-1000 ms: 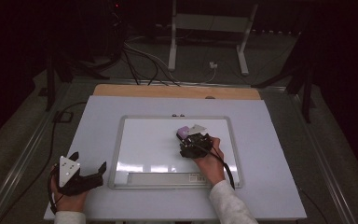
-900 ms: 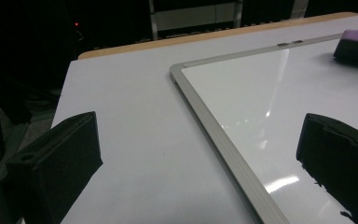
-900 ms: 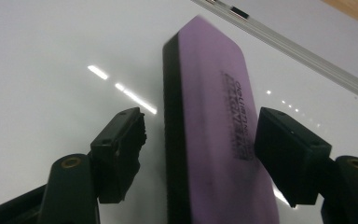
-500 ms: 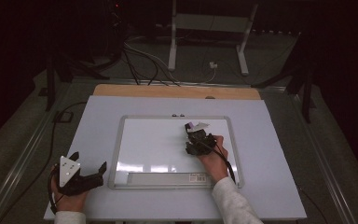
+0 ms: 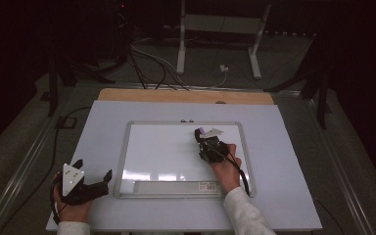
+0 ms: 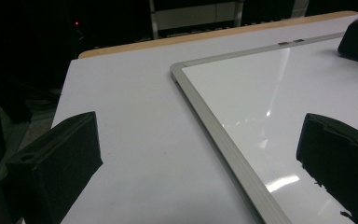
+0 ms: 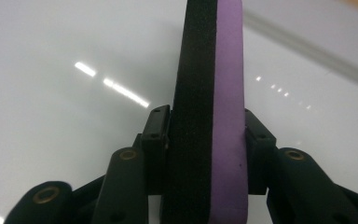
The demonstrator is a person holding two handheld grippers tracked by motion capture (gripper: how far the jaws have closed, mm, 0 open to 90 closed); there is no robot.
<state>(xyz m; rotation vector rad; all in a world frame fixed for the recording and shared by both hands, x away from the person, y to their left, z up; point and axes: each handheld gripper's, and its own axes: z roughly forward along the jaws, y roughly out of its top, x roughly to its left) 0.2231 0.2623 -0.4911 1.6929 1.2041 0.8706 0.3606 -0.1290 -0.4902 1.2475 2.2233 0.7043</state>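
Note:
A whiteboard with a silver frame lies flat on the white table. My right gripper is over its upper right part, shut on an eraser with a black felt face and a purple back. Its jaws have just been closing with the eraser between them. In the right gripper view the eraser stands on edge, both pads pressed on its faces, above the glossy board. My left gripper rests at the table's near left corner, open and holding nothing, aimed at the board's frame.
A wooden strip runs along the table's far edge. Beyond it are cables on the floor and a metal stand. A grey tray strip with a label lines the board's near edge.
The right gripper has shifted slightly toward the board's far right and its jaws have drawn in on the eraser. The left gripper has not moved.

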